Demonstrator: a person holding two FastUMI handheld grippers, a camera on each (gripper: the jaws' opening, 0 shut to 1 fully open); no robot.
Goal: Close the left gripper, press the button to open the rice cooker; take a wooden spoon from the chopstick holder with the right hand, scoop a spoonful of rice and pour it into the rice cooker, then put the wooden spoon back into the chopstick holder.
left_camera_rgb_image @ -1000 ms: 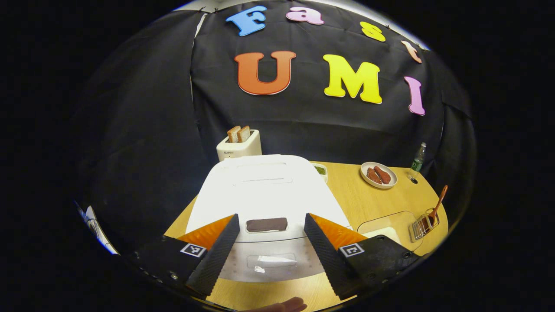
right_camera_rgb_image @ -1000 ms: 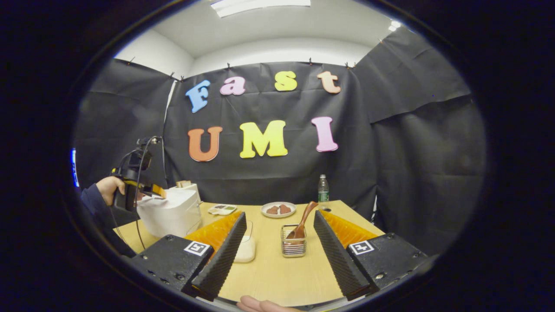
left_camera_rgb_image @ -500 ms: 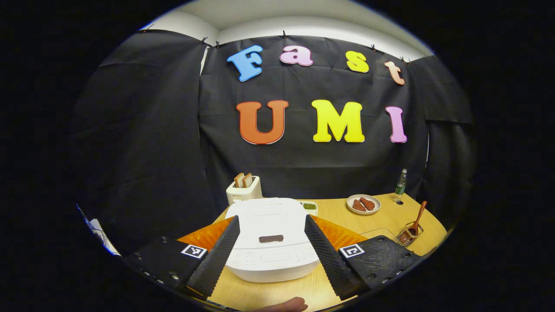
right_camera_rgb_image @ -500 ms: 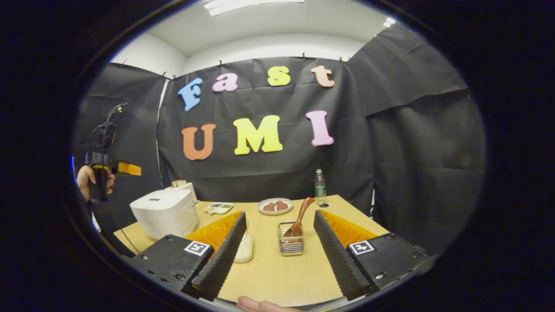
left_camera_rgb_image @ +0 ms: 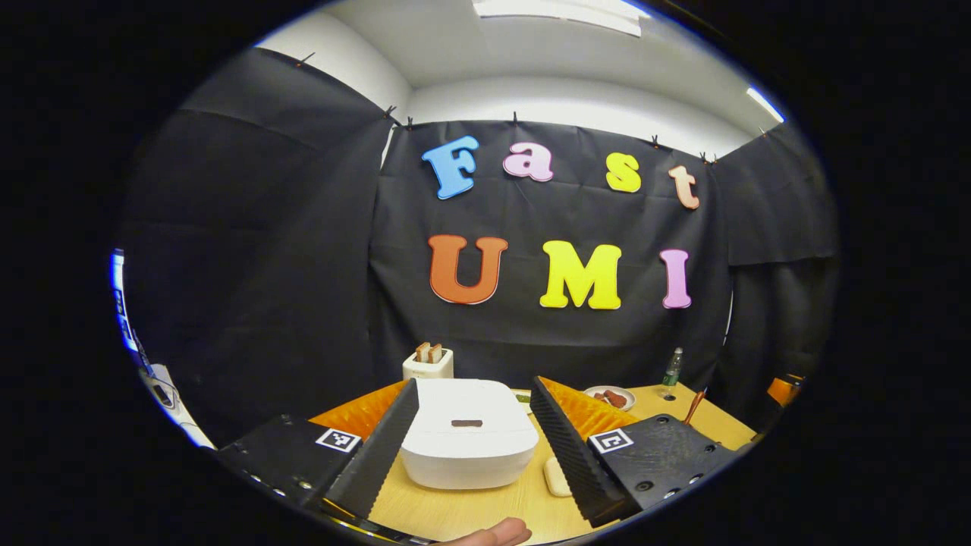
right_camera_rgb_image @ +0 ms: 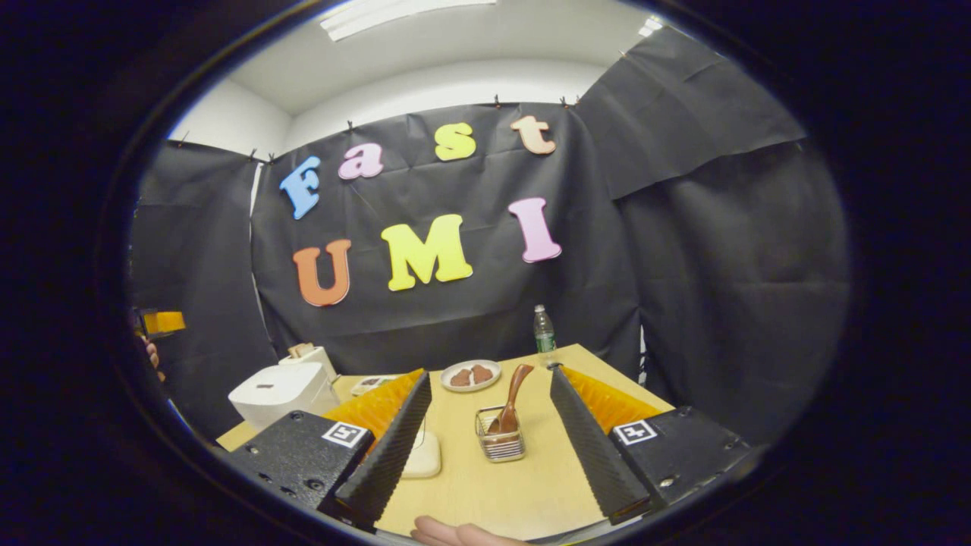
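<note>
Both grippers stand spread and empty. Ahead of the left gripper point(left_camera_rgb_image: 470, 455), framed between its fingers, the closed rice cooker point(left_camera_rgb_image: 468, 440) sits on the table, its dark lid button point(left_camera_rgb_image: 466, 423) facing up. The right gripper point(right_camera_rgb_image: 489, 455) faces the wooden spoon point(right_camera_rgb_image: 513, 396), which leans in the chopstick holder point(right_camera_rgb_image: 501, 444).

The rice cooker point(left_camera_rgb_image: 468, 443) stands near the table's point(right_camera_rgb_image: 516, 493) left edge, with the toaster point(left_camera_rgb_image: 428, 364) behind it at the back-left corner. The chopstick holder point(right_camera_rgb_image: 500, 436) sits mid-table, the wooden spoon point(right_camera_rgb_image: 513, 396) in it. Behind it lies a plate point(right_camera_rgb_image: 470, 375); a bottle point(right_camera_rgb_image: 543, 334) stands at the back edge.
</note>
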